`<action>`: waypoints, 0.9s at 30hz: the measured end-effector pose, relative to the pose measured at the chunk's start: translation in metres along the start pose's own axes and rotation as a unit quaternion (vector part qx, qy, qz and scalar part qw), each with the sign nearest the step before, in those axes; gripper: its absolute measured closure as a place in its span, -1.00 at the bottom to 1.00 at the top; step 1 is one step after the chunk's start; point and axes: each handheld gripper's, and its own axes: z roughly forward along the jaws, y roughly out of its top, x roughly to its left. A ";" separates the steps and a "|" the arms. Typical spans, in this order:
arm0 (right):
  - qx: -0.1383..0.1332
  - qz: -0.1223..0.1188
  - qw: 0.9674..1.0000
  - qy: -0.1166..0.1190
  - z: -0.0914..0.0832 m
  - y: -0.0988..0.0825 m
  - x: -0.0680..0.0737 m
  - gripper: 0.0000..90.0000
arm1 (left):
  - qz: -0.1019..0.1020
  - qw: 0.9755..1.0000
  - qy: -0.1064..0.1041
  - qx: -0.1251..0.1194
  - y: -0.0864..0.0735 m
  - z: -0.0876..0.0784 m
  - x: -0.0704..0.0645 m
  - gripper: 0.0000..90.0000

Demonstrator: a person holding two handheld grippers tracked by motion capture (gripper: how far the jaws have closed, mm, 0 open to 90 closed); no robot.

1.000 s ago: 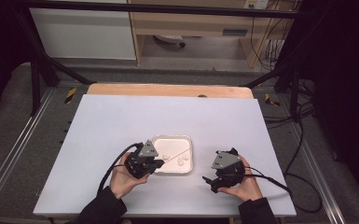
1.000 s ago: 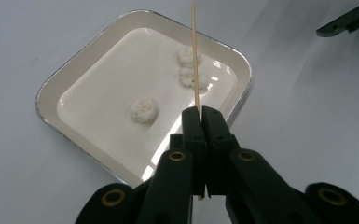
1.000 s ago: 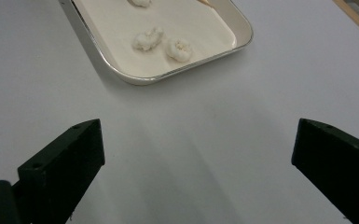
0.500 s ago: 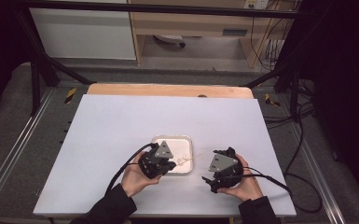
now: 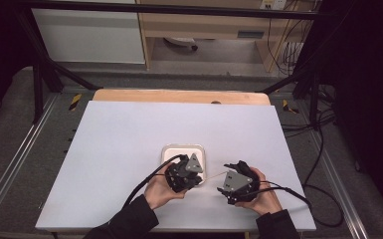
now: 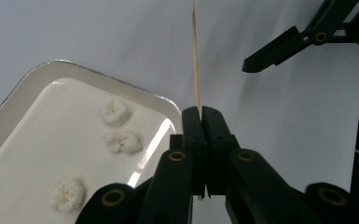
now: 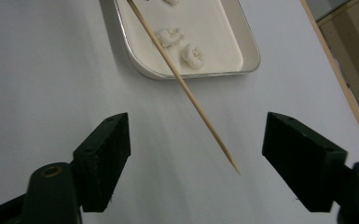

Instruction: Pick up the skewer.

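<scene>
My left gripper (image 6: 200, 114) is shut on a thin wooden skewer (image 6: 196, 56), which sticks out straight ahead of the jaws. In the high view the left gripper (image 5: 200, 178) hovers over the near right corner of a white tray (image 5: 168, 149). The skewer (image 5: 214, 175) points at my right gripper (image 5: 225, 183). The tray (image 6: 28, 88) holds three white puffy pieces (image 6: 121, 141). My right gripper (image 7: 196, 140) is open and its jaws have just been closing. The skewer (image 7: 186, 93) tip hangs between them, touching neither pad.
The tray (image 7: 249, 51) lies on a white table top (image 5: 129, 129) with a wooden strip (image 5: 179, 96) along the far edge. Black cables (image 5: 144, 184) trail from both grippers toward the near edge. Metal frame rails (image 5: 10, 169) flank the table.
My left hand has carried the skewer rightward across the tray, bringing its tip up to the right gripper. The right hand has stayed where it was.
</scene>
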 end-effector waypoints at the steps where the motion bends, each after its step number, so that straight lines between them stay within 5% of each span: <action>1: 0.001 -0.006 1.000 0.001 0.000 0.000 0.000 -0.36 | 0.001 1.000 0.000 0.001 0.001 0.001 0.000 0.98; 13: 0.007 -0.083 0.997 -0.002 0.005 -0.003 0.003 0.05 | 0.010 1.000 -0.011 0.011 0.008 0.006 -0.003 0.98; 17: 0.010 -0.117 0.993 -0.005 0.007 -0.003 0.004 0.18 | 0.014 1.000 -0.012 0.014 0.010 0.007 -0.005 0.98; 27: 0.013 -0.159 0.987 -0.002 0.008 -0.004 0.006 0.53 | 0.026 0.999 -0.015 0.020 0.013 0.008 -0.009 0.98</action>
